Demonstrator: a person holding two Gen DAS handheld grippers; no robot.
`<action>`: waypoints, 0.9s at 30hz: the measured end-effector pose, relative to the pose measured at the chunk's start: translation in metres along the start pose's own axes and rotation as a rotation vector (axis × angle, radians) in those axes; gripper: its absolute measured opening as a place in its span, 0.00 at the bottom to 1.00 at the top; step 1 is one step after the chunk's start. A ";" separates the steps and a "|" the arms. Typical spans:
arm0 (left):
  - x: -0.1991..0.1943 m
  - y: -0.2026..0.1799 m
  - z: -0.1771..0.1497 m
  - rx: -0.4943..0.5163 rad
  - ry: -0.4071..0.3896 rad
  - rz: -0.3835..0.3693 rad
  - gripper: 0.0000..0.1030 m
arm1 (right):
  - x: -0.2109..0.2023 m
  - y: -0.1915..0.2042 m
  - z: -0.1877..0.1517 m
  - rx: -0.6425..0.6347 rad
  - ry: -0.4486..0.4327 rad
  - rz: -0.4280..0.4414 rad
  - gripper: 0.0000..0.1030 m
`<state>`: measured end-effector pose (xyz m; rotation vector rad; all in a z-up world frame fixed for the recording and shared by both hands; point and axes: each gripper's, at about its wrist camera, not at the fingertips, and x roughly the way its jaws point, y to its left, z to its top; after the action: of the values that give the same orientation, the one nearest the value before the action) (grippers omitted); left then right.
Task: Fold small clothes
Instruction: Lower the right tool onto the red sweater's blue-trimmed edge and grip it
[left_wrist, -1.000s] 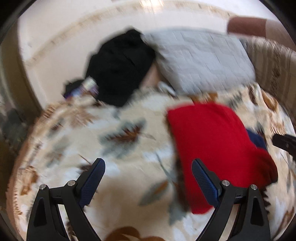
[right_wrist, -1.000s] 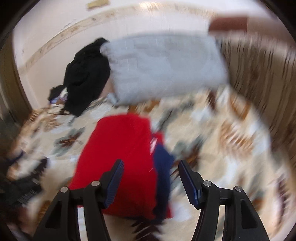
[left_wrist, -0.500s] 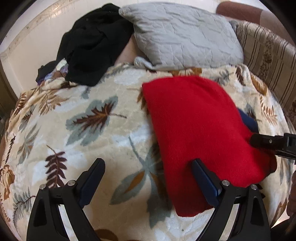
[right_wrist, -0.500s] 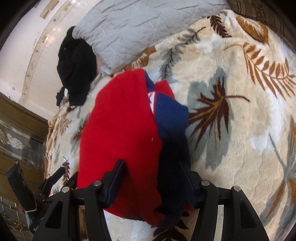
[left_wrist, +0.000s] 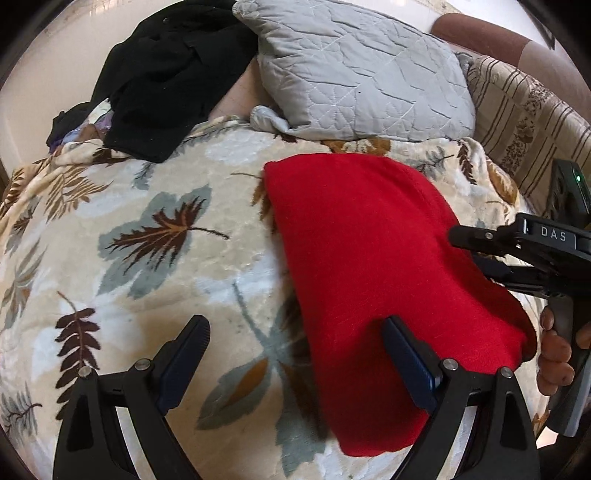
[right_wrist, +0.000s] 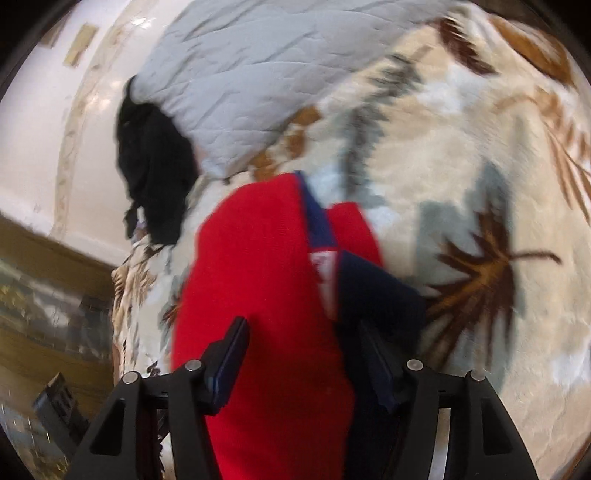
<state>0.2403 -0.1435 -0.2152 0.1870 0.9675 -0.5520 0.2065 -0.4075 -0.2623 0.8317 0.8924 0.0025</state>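
A folded red garment (left_wrist: 369, 258) with a navy blue part (right_wrist: 380, 295) lies on the leaf-patterned blanket (left_wrist: 166, 258). My left gripper (left_wrist: 295, 328) is open wide just above the blanket. Its right finger (left_wrist: 402, 354) sits over the garment's near left edge, and its left finger is over bare blanket. My right gripper (right_wrist: 303, 326) is at the garment's near right end, its jaws closing with red and navy cloth between them. From the left wrist view the right gripper (left_wrist: 465, 251) reaches in from the right, a person's hand (left_wrist: 554, 350) on its handle.
A grey quilted pillow (left_wrist: 362, 74) and a heap of black clothing (left_wrist: 166, 81) lie at the far end of the bed. A striped cushion (left_wrist: 528, 129) lines the right side. A pale wall rises behind, and a dark wooden panel (right_wrist: 48, 258) stands at the left.
Both grippers came down and closer to the red garment. The right gripper's jaws narrowed around the garment's near end, and its view rolled. The left jaws kept their width.
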 end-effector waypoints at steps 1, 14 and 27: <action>0.000 -0.001 0.000 0.003 -0.003 0.003 0.91 | 0.002 0.002 0.000 -0.020 0.002 -0.002 0.21; -0.011 -0.029 -0.008 0.123 -0.058 0.004 0.91 | -0.036 0.021 -0.026 -0.104 -0.111 -0.121 0.11; -0.009 -0.015 -0.004 0.072 -0.023 0.001 0.92 | -0.023 0.008 0.006 0.019 -0.080 -0.139 0.29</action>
<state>0.2256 -0.1512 -0.2094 0.2447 0.9256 -0.5869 0.1987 -0.4134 -0.2391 0.7806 0.8746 -0.1598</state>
